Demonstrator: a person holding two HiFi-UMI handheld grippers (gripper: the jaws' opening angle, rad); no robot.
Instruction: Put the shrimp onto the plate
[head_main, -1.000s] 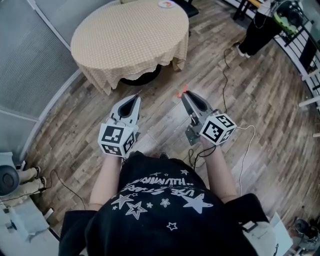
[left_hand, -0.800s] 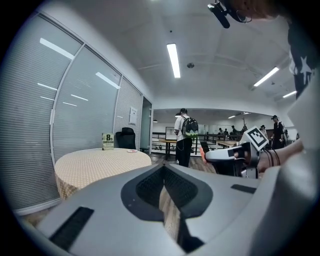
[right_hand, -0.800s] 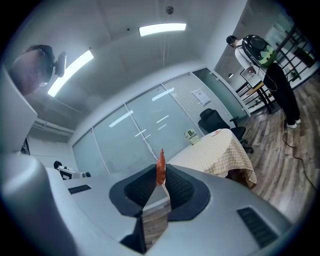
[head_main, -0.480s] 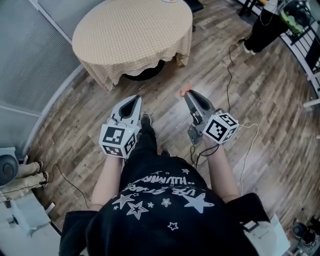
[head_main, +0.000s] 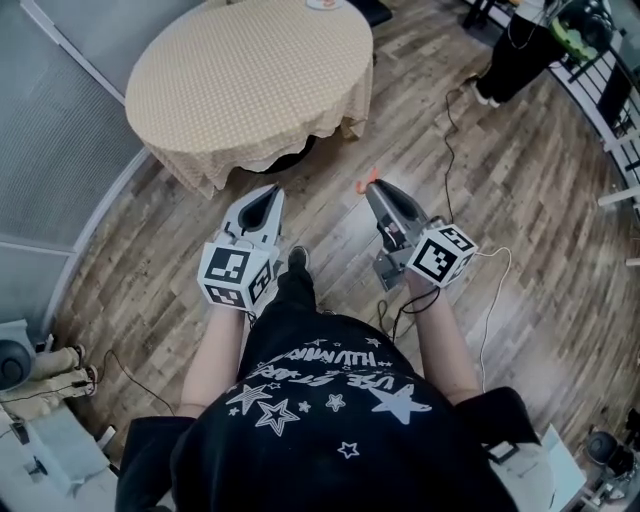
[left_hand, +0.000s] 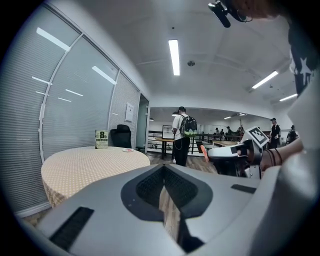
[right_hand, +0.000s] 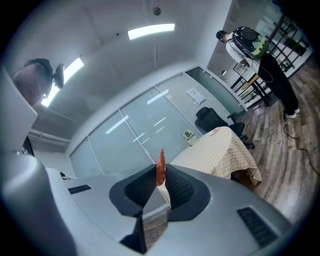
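An orange shrimp (right_hand: 160, 169) stands upright, pinched between the pads of my right gripper (right_hand: 159, 182), which is shut on it. In the head view the shrimp (head_main: 365, 181) pokes out of the right gripper (head_main: 373, 190) above the wooden floor. My left gripper (head_main: 264, 196) is held beside it, shut with nothing in it; its jaws (left_hand: 162, 172) meet in a thin line. A small white plate (left_hand: 128, 150) lies on the far part of a round table (head_main: 250, 80) with a beige checked cloth. The plate (right_hand: 215, 131) also shows in the right gripper view.
A green numbered sign (left_hand: 101, 139) stands on the table, with a black office chair (right_hand: 210, 117) behind it. A person (head_main: 515, 60) stands at the far right near a black rack. Cables (head_main: 455, 150) trail over the floor. Glass walls with blinds (head_main: 50, 130) run along the left.
The table has slid a little to the left in the head view, and a shoe now shows between the grippers. Both grippers keep their pose; the shrimp stays clamped.
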